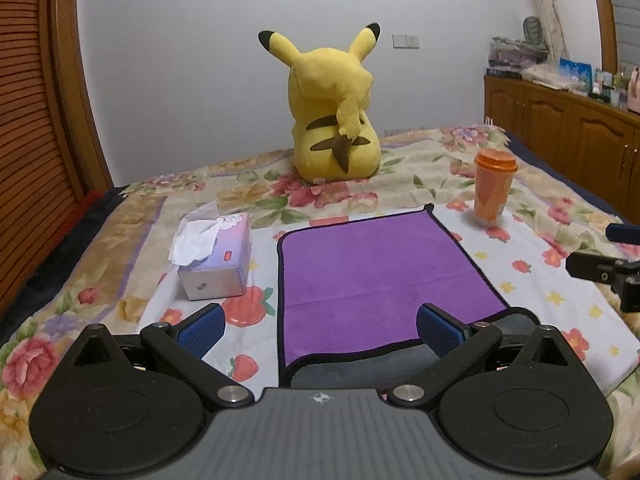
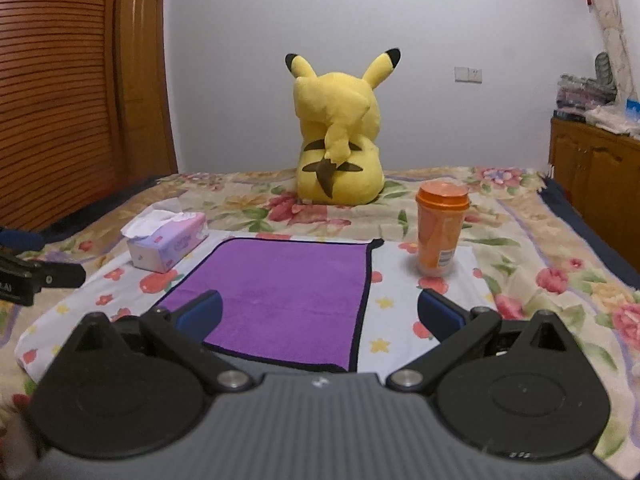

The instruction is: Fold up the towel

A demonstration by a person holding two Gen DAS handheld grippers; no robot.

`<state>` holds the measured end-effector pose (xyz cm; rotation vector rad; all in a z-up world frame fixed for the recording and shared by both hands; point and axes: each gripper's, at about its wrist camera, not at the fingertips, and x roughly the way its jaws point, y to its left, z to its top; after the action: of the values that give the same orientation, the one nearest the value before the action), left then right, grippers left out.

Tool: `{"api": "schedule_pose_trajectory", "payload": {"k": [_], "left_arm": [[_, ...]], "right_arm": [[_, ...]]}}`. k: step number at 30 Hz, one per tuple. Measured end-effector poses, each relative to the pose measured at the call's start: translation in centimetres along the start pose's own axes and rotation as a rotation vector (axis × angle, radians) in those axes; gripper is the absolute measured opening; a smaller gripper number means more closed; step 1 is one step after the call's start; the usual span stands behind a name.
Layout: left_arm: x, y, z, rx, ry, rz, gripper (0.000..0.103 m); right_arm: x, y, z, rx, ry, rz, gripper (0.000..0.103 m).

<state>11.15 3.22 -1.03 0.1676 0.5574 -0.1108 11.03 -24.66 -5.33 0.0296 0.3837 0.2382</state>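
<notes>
A purple towel (image 1: 376,276) lies flat on the floral bed (image 1: 120,216), between a tissue box (image 1: 216,260) and an orange cup (image 1: 494,186); the left tongs (image 1: 320,330) and right tongs (image 2: 320,316) hover over its near edge, both spread wide and empty; soft, light and limp by its look, it is probably best pinched at the near corners.

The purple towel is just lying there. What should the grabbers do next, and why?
Probably lower both onto the near edge. The purple towel lies flat on the bed sheet, and the left gripper and right gripper are open and hold nothing, each over a near corner.
</notes>
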Motion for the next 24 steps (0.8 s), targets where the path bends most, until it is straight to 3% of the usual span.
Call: {"api": "schedule_pose_trajectory", "payload": {"k": [24], "left_arm": [[9.2,3.2,-1.9,0.066,0.221,-0.075,0.101]], "right_arm": [[6.8,0.1,-1.1,-0.07,0.207,0.073,0.103]]}}
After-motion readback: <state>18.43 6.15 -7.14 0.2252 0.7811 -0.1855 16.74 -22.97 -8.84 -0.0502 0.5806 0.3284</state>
